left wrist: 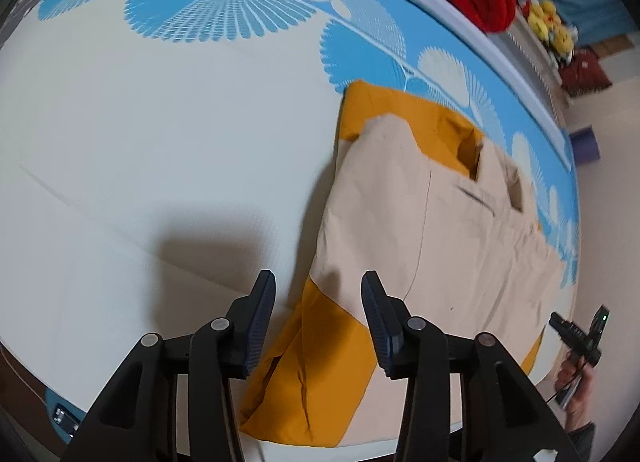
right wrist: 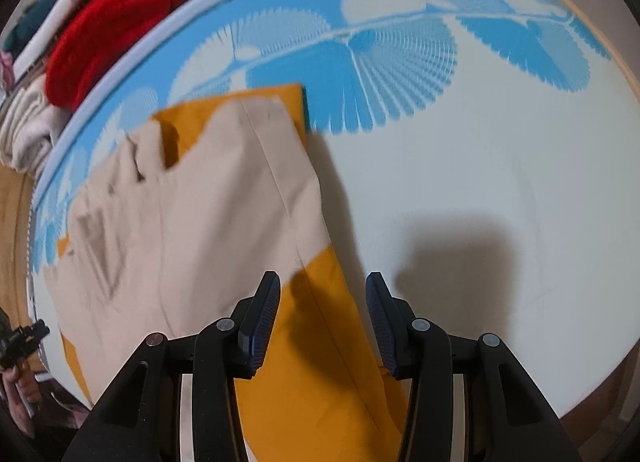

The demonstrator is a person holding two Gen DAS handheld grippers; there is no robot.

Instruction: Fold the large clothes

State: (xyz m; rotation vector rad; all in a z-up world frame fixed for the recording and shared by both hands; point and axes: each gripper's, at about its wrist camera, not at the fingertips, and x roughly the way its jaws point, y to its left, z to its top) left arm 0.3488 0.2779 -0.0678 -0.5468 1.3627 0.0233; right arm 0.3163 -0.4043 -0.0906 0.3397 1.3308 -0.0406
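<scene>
Claws, left [left wrist: 318, 312] and right [right wrist: 322, 312], both spread and empty, we hover over the mustard-and-beige folded cloth garment [left wrist: 420, 229], seemingly just released to lie flat.

Folded garment [left wrist: 420, 229] lies on the bed [left wrist: 160, 141], both tools above

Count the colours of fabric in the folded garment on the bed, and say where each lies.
2. Beige panel lies on top across the middle; mustard fabric shows beneath it at the near and far ends. Other colours may be hidden inside the folds.
</scene>
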